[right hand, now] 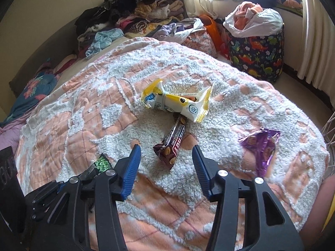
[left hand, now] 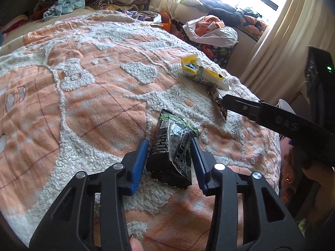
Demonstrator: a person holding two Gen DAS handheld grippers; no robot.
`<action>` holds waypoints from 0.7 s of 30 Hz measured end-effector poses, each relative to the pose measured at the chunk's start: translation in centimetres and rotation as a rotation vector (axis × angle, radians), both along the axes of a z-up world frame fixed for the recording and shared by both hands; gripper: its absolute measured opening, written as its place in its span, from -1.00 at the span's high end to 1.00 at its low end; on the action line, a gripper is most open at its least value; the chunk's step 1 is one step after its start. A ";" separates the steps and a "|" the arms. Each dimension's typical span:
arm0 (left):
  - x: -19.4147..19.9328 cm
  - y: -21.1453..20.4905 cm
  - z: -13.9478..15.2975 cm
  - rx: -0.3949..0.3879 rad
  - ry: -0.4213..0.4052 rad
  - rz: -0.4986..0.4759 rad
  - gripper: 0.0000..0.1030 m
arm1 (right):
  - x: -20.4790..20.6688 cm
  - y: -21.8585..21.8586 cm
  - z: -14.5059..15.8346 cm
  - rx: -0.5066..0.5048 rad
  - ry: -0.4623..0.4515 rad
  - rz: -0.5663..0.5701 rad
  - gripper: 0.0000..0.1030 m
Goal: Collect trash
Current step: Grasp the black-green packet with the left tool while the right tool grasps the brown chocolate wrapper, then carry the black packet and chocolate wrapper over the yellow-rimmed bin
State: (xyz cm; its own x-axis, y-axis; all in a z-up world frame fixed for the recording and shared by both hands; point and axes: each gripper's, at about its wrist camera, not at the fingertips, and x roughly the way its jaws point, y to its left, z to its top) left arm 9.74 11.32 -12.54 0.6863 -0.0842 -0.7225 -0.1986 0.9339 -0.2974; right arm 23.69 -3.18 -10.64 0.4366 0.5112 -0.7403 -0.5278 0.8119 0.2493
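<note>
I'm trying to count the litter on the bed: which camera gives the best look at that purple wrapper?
The right wrist view. There the purple wrapper lies in full sight on the blanket, right of the brown snack bar. In the left wrist view I cannot find it; the other gripper's arm crosses that side of the picture.

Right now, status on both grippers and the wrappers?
Left gripper straddling black wrapper, grip unconfirmed. Right gripper open around brown bar wrapper. Yellow wrapper, purple wrapper loose. Nothing blocking.
</note>
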 end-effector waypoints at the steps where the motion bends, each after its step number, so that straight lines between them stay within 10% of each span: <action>1: 0.0 0.0 0.0 0.001 0.000 -0.002 0.42 | 0.3 0.3 -0.4 -0.005 0.010 0.003 0.17; 9: 0.2 -0.4 -0.1 -0.014 -0.011 -0.031 0.58 | 1.0 1.2 -2.0 -0.045 0.023 0.005 0.61; 21: 0.1 -0.9 0.2 0.001 -0.024 -0.045 0.61 | -2.6 -2.6 -1.0 0.023 0.004 -0.003 0.66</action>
